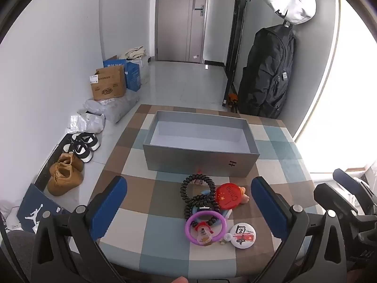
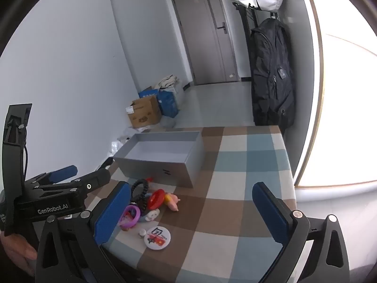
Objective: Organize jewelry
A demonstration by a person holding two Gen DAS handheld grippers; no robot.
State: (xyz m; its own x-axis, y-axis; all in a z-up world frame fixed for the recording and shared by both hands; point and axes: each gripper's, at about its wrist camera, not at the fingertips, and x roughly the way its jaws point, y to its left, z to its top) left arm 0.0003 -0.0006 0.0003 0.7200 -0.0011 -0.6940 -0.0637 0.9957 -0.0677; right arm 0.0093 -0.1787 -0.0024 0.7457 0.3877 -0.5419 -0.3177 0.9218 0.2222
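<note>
An open grey box [image 1: 200, 162] [image 2: 160, 167] stands empty on the checked table. In front of it lies a pile of trinkets: black coil hair ties [image 1: 199, 192] [image 2: 139, 189], a red round badge [image 1: 229, 195] [image 2: 156, 198], a purple ring [image 1: 205, 227] [image 2: 129, 215], a white badge [image 1: 242, 235] [image 2: 158, 237] and a small pink toy [image 2: 173, 203]. My left gripper [image 1: 188, 202] is open above the pile, holding nothing. My right gripper [image 2: 190, 210] is open and empty, to the right of the pile; the left gripper's body [image 2: 59, 195] shows at its left.
The checked tablecloth [image 1: 165, 245] [image 2: 235, 188] covers the table. On the floor at the left are shoes [image 1: 68, 172], cardboard boxes [image 1: 107, 83] and bags. A black backpack [image 1: 268, 75] [image 2: 271, 77] hangs at the right near a bright window.
</note>
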